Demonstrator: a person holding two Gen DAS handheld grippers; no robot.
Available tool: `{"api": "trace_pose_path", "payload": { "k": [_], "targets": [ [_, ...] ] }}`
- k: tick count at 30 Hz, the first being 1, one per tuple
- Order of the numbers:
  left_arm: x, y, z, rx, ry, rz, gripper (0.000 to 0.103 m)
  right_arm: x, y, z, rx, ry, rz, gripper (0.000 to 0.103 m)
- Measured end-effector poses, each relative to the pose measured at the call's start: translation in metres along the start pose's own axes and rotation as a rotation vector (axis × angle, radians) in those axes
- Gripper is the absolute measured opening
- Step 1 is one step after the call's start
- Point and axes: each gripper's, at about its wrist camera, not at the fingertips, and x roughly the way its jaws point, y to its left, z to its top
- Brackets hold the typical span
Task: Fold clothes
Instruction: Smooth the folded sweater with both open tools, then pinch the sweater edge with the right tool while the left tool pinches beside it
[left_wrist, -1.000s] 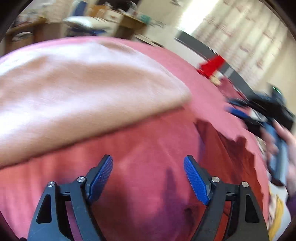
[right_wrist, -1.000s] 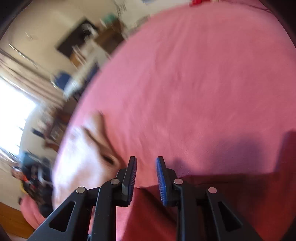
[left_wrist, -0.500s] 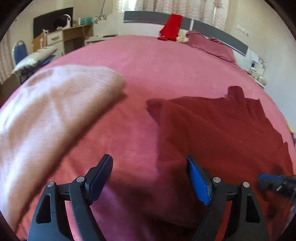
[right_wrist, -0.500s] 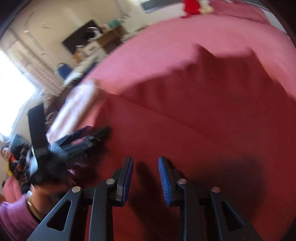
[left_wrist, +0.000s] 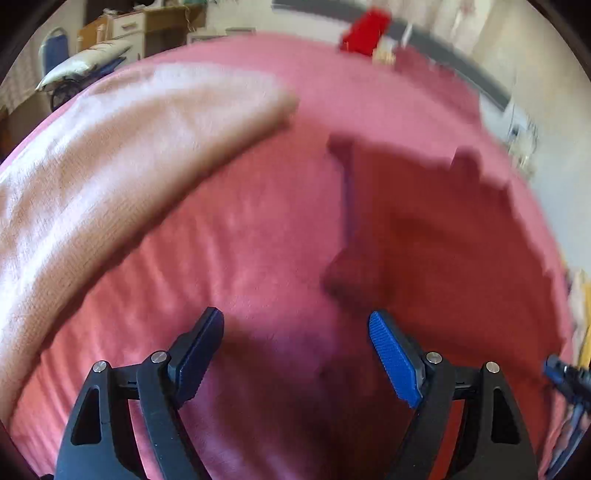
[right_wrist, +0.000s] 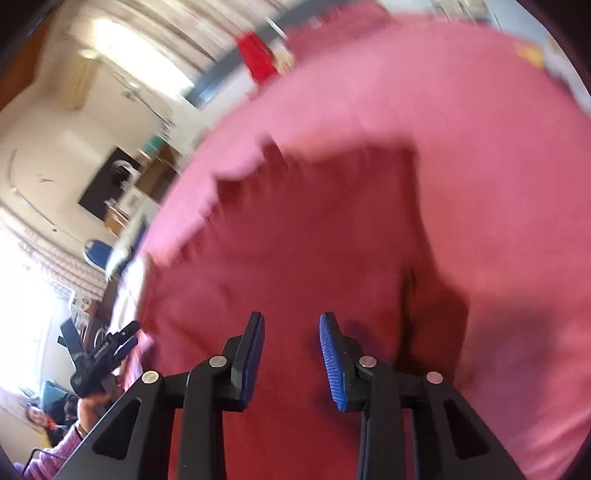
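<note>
Both claws now hang over the dark red garment (right_wrist: 314, 240) on the bed (left_wrist: 388, 110), having left the folded peach one (left_wrist: 129, 147): left claw (left_wrist: 295, 354) wide apart, right claw (right_wrist: 291, 360) narrowly apart, opening, both empty; next fold starts

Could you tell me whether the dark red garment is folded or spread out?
Mostly spread out: the dark red garment lies flat across the pink bed cover, edges irregular.

right claw (right_wrist: 291, 354) opening, empty | over dark red garment (right_wrist: 295, 236) | pink bedspread (right_wrist: 461, 110)
</note>
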Motion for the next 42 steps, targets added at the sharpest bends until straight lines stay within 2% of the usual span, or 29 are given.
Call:
{"api": "trace_pose_path", "payload": {
  "k": [1,3,5,6,9,13,16,19,21,25,26,28,31,33,34,35,37,40,42],
  "targets": [
    [-0.009,0.004,0.003,-0.021,-0.019,-0.006,0.083,-0.004,-0.010,-0.001,0.061,-0.011,0.027,0.019],
    [-0.031,0.013,0.015,-0.095,-0.071,-0.083,0.083,-0.017,-0.023,-0.002,0.157,-0.055,0.102,0.035],
    [-0.043,0.009,0.034,-0.126,-0.095,-0.138,0.083,-0.041,-0.015,0.005,0.119,-0.109,0.207,0.035],
    [-0.044,-0.001,0.046,-0.109,-0.101,-0.159,0.083,-0.045,-0.008,0.012,0.076,-0.106,0.201,0.035],
    [-0.036,-0.047,0.079,0.062,-0.093,-0.204,0.084,-0.042,0.020,0.048,-0.093,-0.069,0.142,0.037],
    [0.011,-0.124,0.126,0.301,-0.011,-0.241,0.084,-0.014,0.044,0.100,-0.187,-0.047,0.141,0.037],
    [0.043,-0.158,0.144,0.379,0.044,-0.265,0.084,0.028,0.069,0.155,-0.311,0.010,0.074,0.037],
    [0.088,-0.189,0.157,0.444,0.090,-0.302,0.084,0.072,0.084,0.184,-0.424,0.071,0.010,0.037],
    [0.111,-0.204,0.163,0.501,0.104,-0.306,0.084,0.095,0.089,0.201,-0.446,0.109,-0.007,0.037],
    [0.141,-0.230,0.176,0.560,0.146,-0.354,0.084,0.143,0.092,0.225,-0.463,0.177,-0.064,0.037],
    [0.151,-0.237,0.177,0.569,0.179,-0.383,0.084,0.151,0.090,0.231,-0.456,0.190,-0.054,0.037],
    [0.163,-0.245,0.177,0.589,0.204,-0.366,0.084,0.163,0.085,0.238,-0.427,0.229,-0.017,0.037],
    [0.174,-0.251,0.180,0.577,0.192,-0.390,0.087,0.182,0.076,0.240,-0.375,0.305,0.017,0.037],
    [0.181,-0.251,0.187,0.525,0.185,-0.423,0.087,0.184,0.072,0.244,-0.360,0.293,0.027,0.024],
    [0.182,-0.249,0.190,0.500,0.178,-0.423,0.081,0.180,0.068,0.245,-0.347,0.291,0.015,0.013],
    [0.184,-0.248,0.192,0.480,0.170,-0.418,0.057,0.178,0.063,0.246,-0.320,0.288,0.021,0.008],
    [0.184,-0.248,0.195,0.493,0.156,-0.364,0.026,0.175,0.056,0.248,-0.263,0.281,0.041,0.006],
    [0.182,-0.241,0.200,0.449,0.181,-0.426,0.009,0.172,0.054,0.247,-0.239,0.271,0.060,0.005],
    [0.177,-0.242,0.198,0.452,0.179,-0.434,0.009,0.167,0.058,0.246,-0.249,0.259,0.066,0.005]
  ]
}}
